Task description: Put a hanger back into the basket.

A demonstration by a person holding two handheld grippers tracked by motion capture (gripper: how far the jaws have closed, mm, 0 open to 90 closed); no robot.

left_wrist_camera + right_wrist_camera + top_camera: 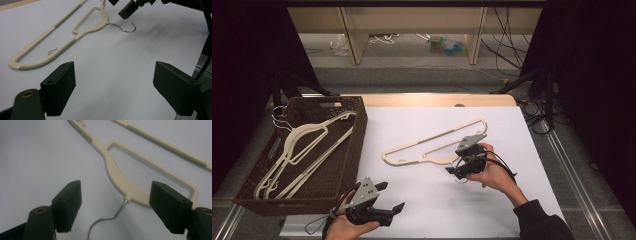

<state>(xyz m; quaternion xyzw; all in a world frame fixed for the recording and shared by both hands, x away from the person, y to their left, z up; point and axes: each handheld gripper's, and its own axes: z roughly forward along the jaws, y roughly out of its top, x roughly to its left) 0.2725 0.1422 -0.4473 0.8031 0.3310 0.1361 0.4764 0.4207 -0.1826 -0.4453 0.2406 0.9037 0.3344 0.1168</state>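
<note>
Since my jaws are not pinching yet, these are my notes.
Right gripper (460,168): wide open around the neck of the cream hanger (432,145), pads not touching it.
Left gripper (389,196): open, holding nothing, near me.
Hanger: flat on the white table (422,210), middle right.
Hook (105,221): thin wire; I think it may slip or spin if I pinch it.
Basket (354,150): far left, holding more hangers; its wall could catch a long end.
Room: bare table between.

Cream hanger (432,147), ribbed olive strips; brown woven basket (349,150).
</note>
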